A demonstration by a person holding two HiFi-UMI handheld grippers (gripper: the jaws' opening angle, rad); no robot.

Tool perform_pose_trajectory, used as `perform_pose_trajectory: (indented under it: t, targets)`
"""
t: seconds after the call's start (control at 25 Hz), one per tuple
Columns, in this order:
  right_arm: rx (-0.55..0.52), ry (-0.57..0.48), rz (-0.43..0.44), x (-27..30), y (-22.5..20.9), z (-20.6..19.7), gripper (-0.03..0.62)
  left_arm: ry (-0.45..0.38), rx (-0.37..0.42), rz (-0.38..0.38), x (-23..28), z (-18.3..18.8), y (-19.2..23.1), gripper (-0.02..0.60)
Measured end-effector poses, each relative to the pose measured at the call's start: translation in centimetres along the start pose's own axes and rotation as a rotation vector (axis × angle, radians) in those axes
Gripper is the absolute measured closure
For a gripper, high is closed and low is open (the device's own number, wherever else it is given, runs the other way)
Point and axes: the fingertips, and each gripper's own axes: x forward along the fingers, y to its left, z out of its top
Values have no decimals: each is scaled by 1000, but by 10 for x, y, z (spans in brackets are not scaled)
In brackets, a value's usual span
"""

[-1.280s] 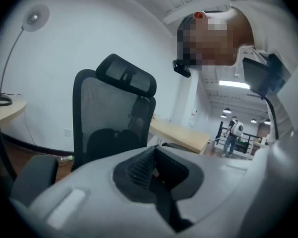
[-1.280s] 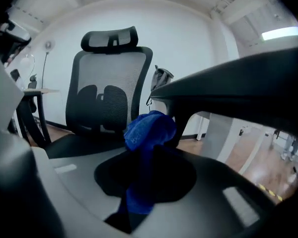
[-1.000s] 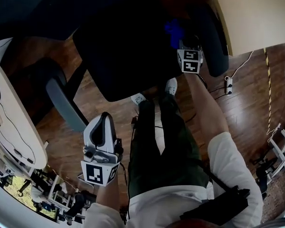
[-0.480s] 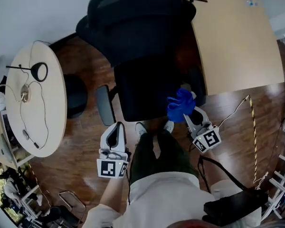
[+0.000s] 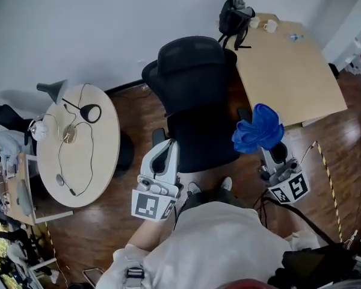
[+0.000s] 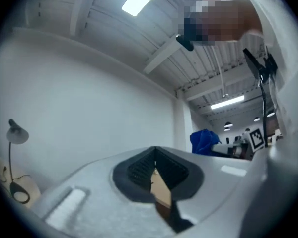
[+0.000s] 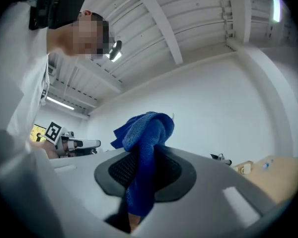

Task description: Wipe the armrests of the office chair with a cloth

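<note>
**Blue cloth pinched in the right jaws, held up beside the office chair**

The right gripper (image 7: 139, 180) has its jaws clamped on a blue cloth (image 7: 145, 135). The cloth is bunched above the jaw tips, with a strip trailing down between the pads, and only wall and ceiling show behind it. The left gripper (image 6: 156, 175) has its jaws pressed together apart from a thin sliver, with nothing between them. In the head view the right gripper (image 5: 275, 161) carries the cloth (image 5: 259, 130) at the right side of the black office chair (image 5: 195, 98), between the seat and the wooden desk (image 5: 289, 65). The left gripper (image 5: 161, 164) is at the chair's left front, close to the left armrest (image 5: 158, 137).
</note>
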Motion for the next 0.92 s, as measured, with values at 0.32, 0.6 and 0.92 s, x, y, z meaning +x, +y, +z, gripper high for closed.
perform_pose_trajectory:
  t: [0.32, 0.6, 0.92]
  targets:
    - [-34, 27, -89, -44, 24, 8, 519, 33, -32, 22, -39, -21, -8, 580]
    - [11, -23, 0, -98, 54, 24, 519, 14, 5, 75, -99, -7, -70, 580]
    - [-17, -23, 28, -234, 70, 45, 519, -7, 50, 149, -178, -3, -180, 580]
